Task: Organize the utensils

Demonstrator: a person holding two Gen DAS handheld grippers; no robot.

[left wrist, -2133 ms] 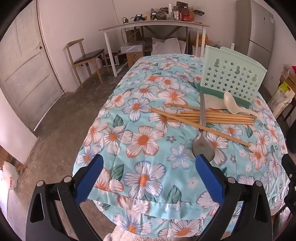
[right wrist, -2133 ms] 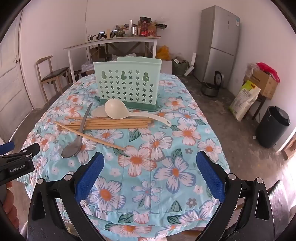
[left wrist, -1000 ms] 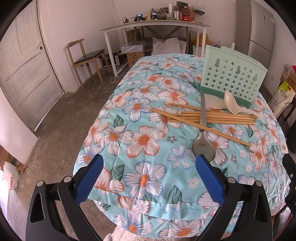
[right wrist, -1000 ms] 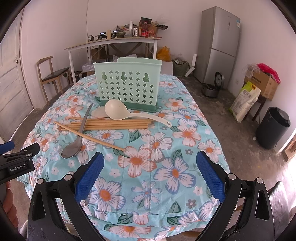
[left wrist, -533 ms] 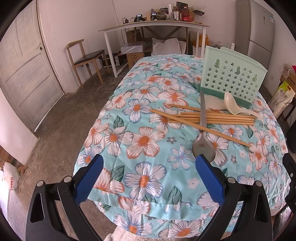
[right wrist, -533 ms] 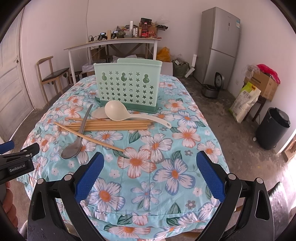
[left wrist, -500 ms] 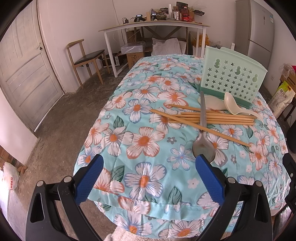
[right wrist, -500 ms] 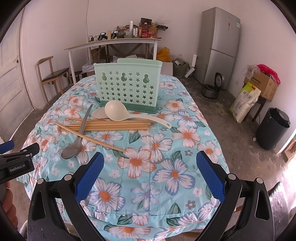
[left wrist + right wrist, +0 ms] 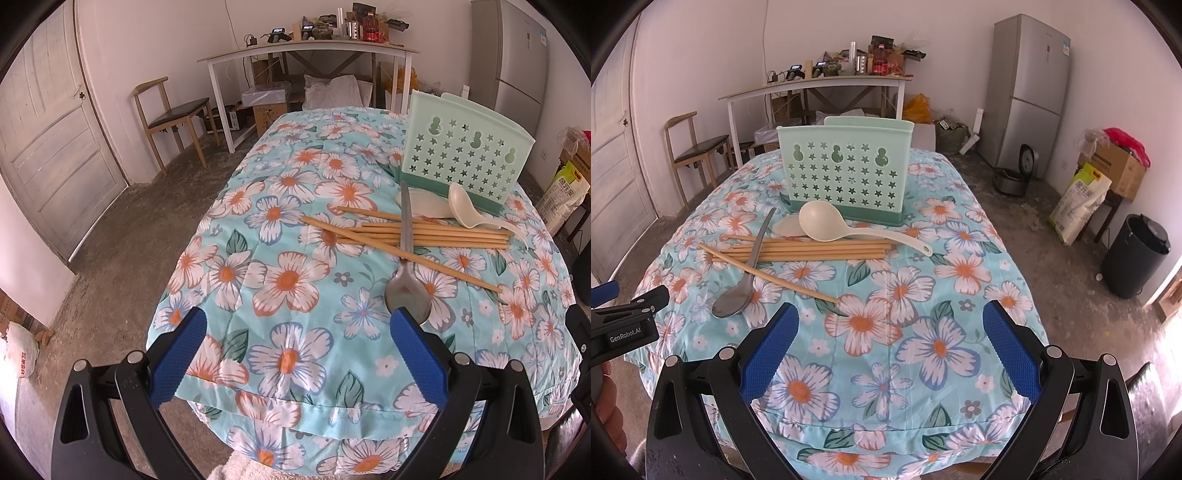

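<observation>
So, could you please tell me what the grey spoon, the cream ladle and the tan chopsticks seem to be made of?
Grey spoon: likely steel, given its dull metallic sheen. Cream ladle: probably plastic, smooth, matte and uniformly coloured. Tan chopsticks: apparently wood or bamboo, unpolished.

Matt mint plastic holder [image 9: 845, 176] with star cutouts, on soft floral cloth [image 9: 923, 302]. Beside holder: glossy cream plastic ladle [image 9: 827, 222], dull grey metal spoon [image 9: 738, 291], bare wooden chopsticks [image 9: 812, 250].

Table [image 9: 960, 369] under floral cloth [image 9: 879, 295]; beyond fingers: holder [image 9: 846, 173], ladle [image 9: 827, 223], chopsticks [image 9: 812, 249], spoon [image 9: 738, 291].
</observation>
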